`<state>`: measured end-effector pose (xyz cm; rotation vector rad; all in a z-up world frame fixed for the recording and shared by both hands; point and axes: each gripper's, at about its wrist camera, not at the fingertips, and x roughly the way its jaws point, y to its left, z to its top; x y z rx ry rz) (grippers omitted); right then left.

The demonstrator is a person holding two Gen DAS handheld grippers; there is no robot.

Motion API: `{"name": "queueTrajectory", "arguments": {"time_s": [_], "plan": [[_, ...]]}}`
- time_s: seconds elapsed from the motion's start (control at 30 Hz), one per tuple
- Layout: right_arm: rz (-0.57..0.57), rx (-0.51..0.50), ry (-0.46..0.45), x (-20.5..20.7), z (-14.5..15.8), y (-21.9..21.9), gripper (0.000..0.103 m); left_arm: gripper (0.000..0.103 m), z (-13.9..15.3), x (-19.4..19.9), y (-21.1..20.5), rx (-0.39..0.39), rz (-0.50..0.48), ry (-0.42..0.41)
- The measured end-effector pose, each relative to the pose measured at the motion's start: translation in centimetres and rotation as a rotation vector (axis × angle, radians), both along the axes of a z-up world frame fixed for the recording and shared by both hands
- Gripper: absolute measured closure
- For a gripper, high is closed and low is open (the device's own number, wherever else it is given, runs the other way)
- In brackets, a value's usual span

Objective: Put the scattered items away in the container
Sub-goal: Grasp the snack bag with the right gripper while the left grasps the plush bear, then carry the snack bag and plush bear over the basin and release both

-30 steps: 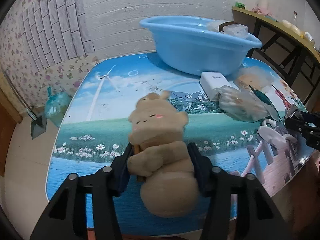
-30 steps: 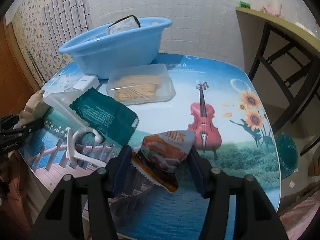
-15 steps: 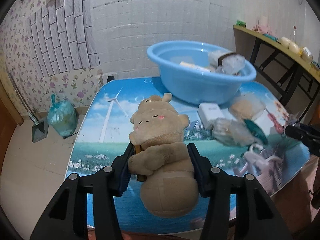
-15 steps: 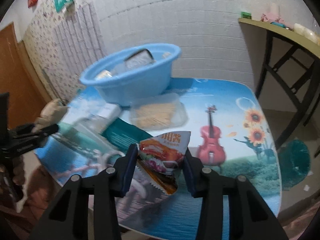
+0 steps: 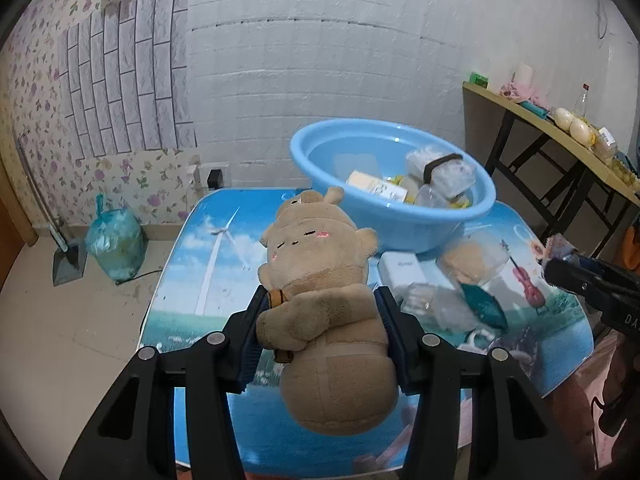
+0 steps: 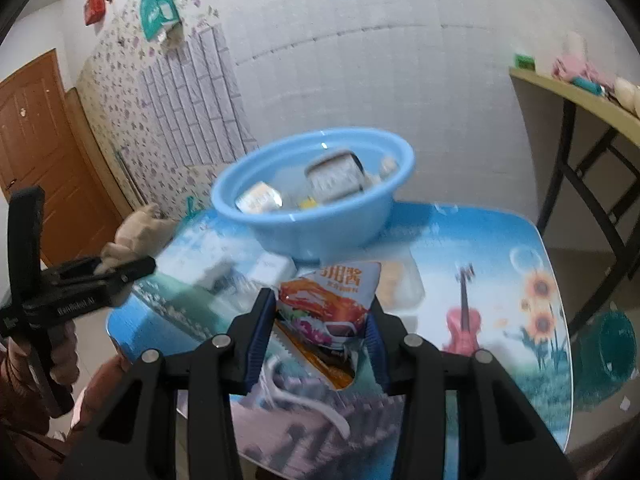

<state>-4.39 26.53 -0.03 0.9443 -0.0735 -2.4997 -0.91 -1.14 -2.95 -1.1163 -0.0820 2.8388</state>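
My left gripper is shut on a tan plush bear, held by its middle above the near part of the picture-printed table. An orange snack packet hangs clear of the table, with my right gripper shut on it. Behind both stands the blue basin with several items inside. A white box, a clear bag of biscuits, a green sachet and a white hook lie scattered in front of the basin.
A yellow-topped side table with black legs stands at the right. Left of the table, a tied blue rubbish bag and a dustpan sit on the floor. A brown door is far left, a green bag on the floor right.
Both grippers have risen with the bear and the packet, so the table and basin sit lower and farther in each view. The right jaws narrowed on the packet.
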Motion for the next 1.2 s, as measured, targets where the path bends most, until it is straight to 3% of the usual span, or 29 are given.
{"name": "queueTrajectory", "arguments": {"time_s": [0.63,1.2], "plan": [[0.042,-0.007,0.053,-4.7,2.2,-2.4,0.061,0.052,2.9,-5.7,2.8,-0.001,-0.066,0.067],[0.052,0.010,0.018,-11.4,0.5,-4.1,0.061,0.051,1.2,-13.4,5.1,-0.011,-0.113,0.040]]}}
